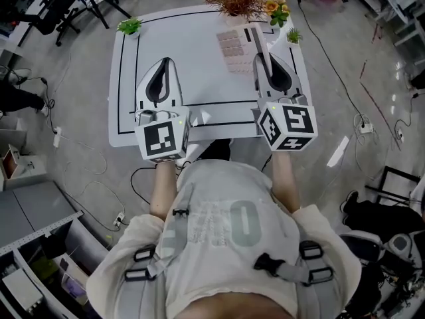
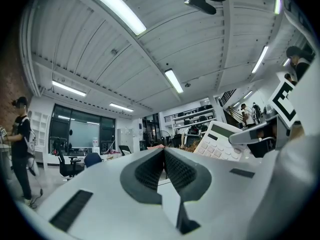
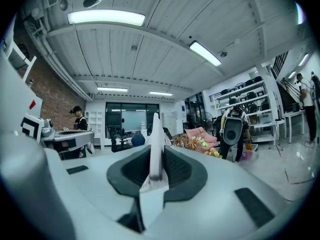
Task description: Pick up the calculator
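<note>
While the calculator (image 3: pixel 155 134) is pinched on its thin edge between the jaws of the right gripper (image 3: pixel 156 156), it is seen in the right gripper view as a narrow white slab standing nearly upright at the centre of the frame. The jaws of the left gripper (image 2: pixel 164 156) are pressed together with nothing between them.

In the left gripper view the calculator (image 2: pixel 220 141) is shown at right of centre, key face on, against the room behind it, so it is judged to be off the table (image 1: pixel 133 111). In the head view it (image 1: pixel 234 50) is placed in the upper middle of the frame, just beyond the tip of the right gripper (image 1: pixel 261 60).

For the step in hand, the pinch is best kept firm and the wrist unrolled, since a slab held by one end could pivot or slip. The left gripper (image 1: pixel 165 64) is best kept well apart.

The long axis is run from the jaws towards the upper edge of the head view. The key face is turned to the left of that frame and partly upward. The display end is judged to lie nearer the jaws.
</note>
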Demonstrator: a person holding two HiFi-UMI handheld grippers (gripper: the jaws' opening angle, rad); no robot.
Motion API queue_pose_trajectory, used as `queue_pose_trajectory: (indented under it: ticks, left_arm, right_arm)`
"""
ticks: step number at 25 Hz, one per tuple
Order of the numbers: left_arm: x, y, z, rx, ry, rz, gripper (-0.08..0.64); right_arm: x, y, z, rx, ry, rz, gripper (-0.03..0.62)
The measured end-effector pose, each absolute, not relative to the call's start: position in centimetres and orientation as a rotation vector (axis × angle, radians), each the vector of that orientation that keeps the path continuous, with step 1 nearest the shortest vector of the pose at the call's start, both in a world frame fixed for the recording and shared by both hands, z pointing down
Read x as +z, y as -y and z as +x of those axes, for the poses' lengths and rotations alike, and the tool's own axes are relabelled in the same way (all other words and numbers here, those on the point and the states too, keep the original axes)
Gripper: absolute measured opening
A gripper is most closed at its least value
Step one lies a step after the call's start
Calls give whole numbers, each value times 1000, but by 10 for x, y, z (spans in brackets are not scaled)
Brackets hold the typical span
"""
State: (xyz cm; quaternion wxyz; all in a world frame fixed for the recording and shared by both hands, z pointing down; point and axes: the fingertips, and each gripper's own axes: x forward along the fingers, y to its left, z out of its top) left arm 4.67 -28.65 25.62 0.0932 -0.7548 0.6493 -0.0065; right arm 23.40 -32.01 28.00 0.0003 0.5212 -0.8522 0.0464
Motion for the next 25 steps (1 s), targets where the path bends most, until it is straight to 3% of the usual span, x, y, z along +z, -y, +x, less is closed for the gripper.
queue_pose_trajectory:
  ticks: [25]
  left_arm:
    - [255, 291, 57, -29, -1868, -2281, 20]
  right_arm:
    - [281, 308, 242, 130, 2639, 1701, 74]
